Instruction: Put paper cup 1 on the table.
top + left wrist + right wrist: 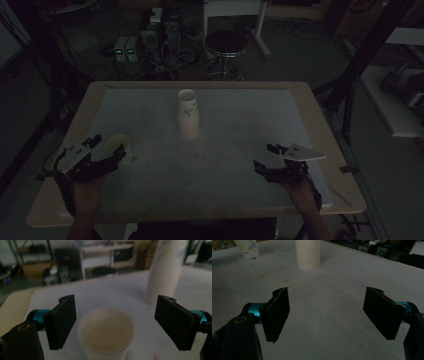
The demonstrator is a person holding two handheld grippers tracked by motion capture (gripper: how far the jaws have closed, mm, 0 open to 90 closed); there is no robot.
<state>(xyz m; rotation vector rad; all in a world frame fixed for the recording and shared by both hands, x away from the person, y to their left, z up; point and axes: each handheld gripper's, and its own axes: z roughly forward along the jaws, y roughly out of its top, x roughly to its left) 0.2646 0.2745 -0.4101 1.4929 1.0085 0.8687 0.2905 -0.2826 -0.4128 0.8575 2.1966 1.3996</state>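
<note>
You're hovering the left claw (pixel 115 323), released and spread wide, around the single cup (pixel 106 333); be lifting straight, avoiding its rim.

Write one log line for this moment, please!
left gripper: open over single cup | right gripper: open, empty | cup stack: upright

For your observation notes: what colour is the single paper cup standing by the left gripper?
The single cup is plain off-white or cream inside; the left gripper view shows it best.

The pale rectangular table (pixel 310 107) with light wooden rim carries an upright stack of white paper cups (pixel 188 114) and a single white paper cup (pixel 120 146).
</note>
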